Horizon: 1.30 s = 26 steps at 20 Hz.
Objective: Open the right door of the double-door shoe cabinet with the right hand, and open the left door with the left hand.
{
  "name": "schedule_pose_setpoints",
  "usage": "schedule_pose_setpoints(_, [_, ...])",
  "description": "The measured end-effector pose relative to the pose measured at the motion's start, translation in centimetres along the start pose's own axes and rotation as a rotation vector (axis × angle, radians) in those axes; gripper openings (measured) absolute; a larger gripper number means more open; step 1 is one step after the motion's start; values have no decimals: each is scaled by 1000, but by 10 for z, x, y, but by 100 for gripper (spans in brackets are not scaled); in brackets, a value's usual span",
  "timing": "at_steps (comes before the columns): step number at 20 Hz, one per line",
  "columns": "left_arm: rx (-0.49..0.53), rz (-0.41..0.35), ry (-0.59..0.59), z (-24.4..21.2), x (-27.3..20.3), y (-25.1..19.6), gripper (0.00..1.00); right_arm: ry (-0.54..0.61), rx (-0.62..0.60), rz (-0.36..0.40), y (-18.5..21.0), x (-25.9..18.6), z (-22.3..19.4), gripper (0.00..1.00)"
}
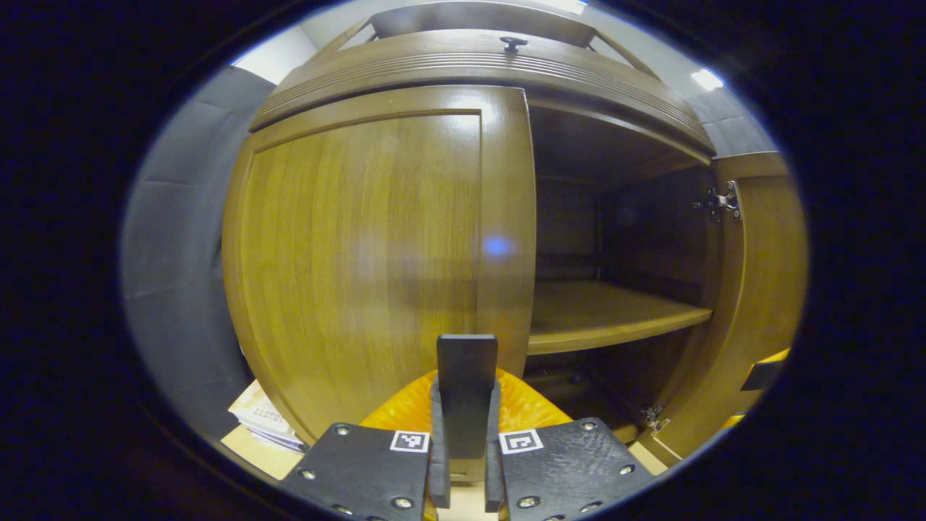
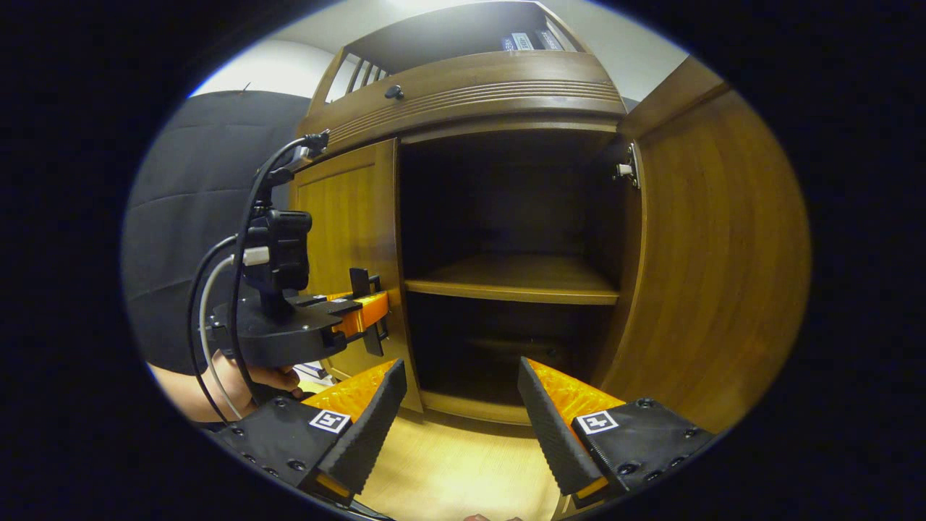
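The wooden shoe cabinet stands close in front. Its left door looks closed or nearly so. A dark upright handle sits at that door's inner edge, and my left gripper is shut on it. In the right gripper view the left gripper meets the left door at its handle, held by a person's hand. The right door is swung wide open on its hinges. My right gripper hangs open before the open compartment, holding nothing.
Inside the open half is a wooden shelf with dark space above and below. A small knob sits on the drawer front above the doors. Papers lie on the floor at the cabinet's left. Light wooden floor runs below.
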<state>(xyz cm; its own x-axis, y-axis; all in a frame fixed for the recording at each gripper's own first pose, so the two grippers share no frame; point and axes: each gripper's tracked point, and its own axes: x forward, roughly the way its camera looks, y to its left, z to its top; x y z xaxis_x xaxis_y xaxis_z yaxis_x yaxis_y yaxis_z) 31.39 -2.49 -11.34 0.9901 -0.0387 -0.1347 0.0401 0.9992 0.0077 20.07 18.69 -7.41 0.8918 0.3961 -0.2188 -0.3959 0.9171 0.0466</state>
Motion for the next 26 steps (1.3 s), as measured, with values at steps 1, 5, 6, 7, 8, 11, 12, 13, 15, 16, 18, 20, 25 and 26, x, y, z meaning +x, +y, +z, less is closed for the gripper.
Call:
schedule_pose_setpoints(1, [-2,-11,2,-1,-3,0,21,3,0,-12,0,-2,1,98])
schedule_pose_setpoints(5, [-6,-47,-2,3,-10,-1,22,-14,5,-77,0,-15,7,98])
schedule_pose_setpoints(6, [-4,-57,-2,5,-12,-1,22,-11,7,-92,2,-18,6,98])
schedule_pose_setpoints(7, [-4,-68,-3,6,-16,-1,22,-5,8,-107,3,-21,4,98])
schedule_pose_setpoints(8, [-4,-79,-6,8,-20,0,22,-6,11,-124,4,-25,5,98])
schedule_pose_setpoints(11, [-1,-109,-18,-3,-50,8,22,-22,14,-173,7,-39,2,98])
schedule_pose_setpoints(12, [-3,-118,-23,-4,-58,10,22,-23,8,-193,8,-45,-2,98])
schedule_pose_setpoints(13, [-4,-126,-28,-3,-63,12,22,-24,6,-209,10,-51,-5,98])
schedule_pose_setpoints(15, [-2,-143,-37,-3,-75,17,22,-28,14,-235,15,-62,-11,98])
schedule_pose_setpoints(16, [-1,-152,-41,-3,-80,19,22,-25,17,-247,17,-67,-14,98])
schedule_pose_setpoints(18, [-2,-171,-48,-6,-93,24,22,-22,21,-268,22,-78,-19,98])
schedule_pose_setpoints(20, [0,-195,-59,-4,-103,30,22,-29,22,-287,26,-88,-20,98])
schedule_pose_setpoints(25, [-5,-223,-78,-6,-129,48,22,-30,29,-313,28,-95,-19,97])
schedule_pose_setpoints(26, [-4,-222,-78,-6,-134,52,22,-31,26,-315,28,-96,-20,98])
